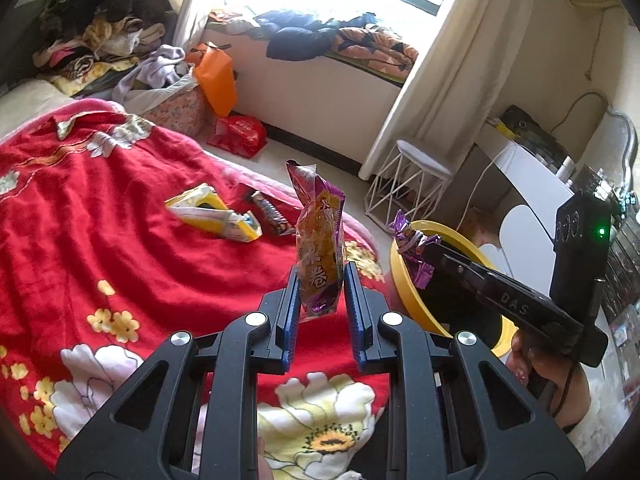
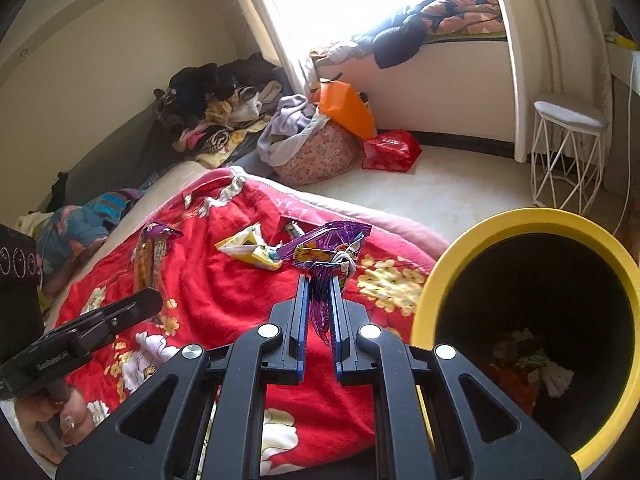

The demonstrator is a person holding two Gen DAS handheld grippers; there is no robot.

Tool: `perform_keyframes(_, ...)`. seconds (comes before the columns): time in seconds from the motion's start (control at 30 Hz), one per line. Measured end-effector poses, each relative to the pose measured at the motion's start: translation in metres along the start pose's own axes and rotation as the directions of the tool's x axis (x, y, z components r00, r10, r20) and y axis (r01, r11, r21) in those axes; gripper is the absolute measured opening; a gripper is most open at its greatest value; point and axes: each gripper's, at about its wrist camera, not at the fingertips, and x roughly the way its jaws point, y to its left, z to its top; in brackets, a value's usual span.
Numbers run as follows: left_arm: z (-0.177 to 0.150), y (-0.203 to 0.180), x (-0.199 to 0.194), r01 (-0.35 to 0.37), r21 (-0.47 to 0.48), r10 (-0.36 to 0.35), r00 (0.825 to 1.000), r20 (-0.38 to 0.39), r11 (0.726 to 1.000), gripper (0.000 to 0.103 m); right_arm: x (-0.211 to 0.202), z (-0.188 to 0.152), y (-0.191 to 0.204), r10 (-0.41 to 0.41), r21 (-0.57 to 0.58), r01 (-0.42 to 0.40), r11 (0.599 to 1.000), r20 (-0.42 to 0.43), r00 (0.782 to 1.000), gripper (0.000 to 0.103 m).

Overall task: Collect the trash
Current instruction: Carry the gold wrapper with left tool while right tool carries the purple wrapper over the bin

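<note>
My left gripper point(image 1: 321, 274) is shut on a purple and orange snack bag point(image 1: 319, 236), held upright above the red floral blanket point(image 1: 100, 216). It also shows in the right wrist view point(image 2: 150, 256). My right gripper point(image 2: 319, 285) is shut on a crumpled purple wrapper point(image 2: 328, 246), just left of the yellow trash bin point(image 2: 460, 248). In the left wrist view the right gripper point(image 1: 416, 254) holds that wrapper point(image 1: 412, 240) over the bin's rim point(image 1: 404, 284). A yellow and white wrapper point(image 1: 218, 212) and a dark candy wrapper point(image 1: 272, 212) lie on the blanket.
The bin holds some trash at its bottom point(image 2: 528, 364). A white wire stool point(image 2: 566, 152) stands on the floor beyond the bin. A red bag point(image 2: 390, 150), an orange bag point(image 2: 348, 110) and piled clothes point(image 2: 216, 108) lie near the window seat.
</note>
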Motion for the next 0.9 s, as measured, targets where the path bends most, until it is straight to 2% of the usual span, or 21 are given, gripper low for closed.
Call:
perform_keyframes(0.5,0.000,-0.031,0.004,0.047,0.050,-0.047,0.999,-0.003,0.998,0.015,-0.026,0.002,-0.028,-0.051,0.054,0.048,0.997,0.053,0.997,0.009)
perform_keyframes(0.57,0.000,-0.036,0.006,0.052,0.056,-0.052,0.999,-0.004,0.997,0.011,-0.030,0.003,-0.033,-0.059,0.064,0.055,0.996,0.059,0.997,0.009)
perform_keyframes(0.9,0.001,-0.065,0.013,0.090,0.099,-0.090,0.996,-0.010,0.991,0.010,-0.047,0.002,-0.066,-0.110,0.128,0.098,0.987,0.085,0.990,0.009)
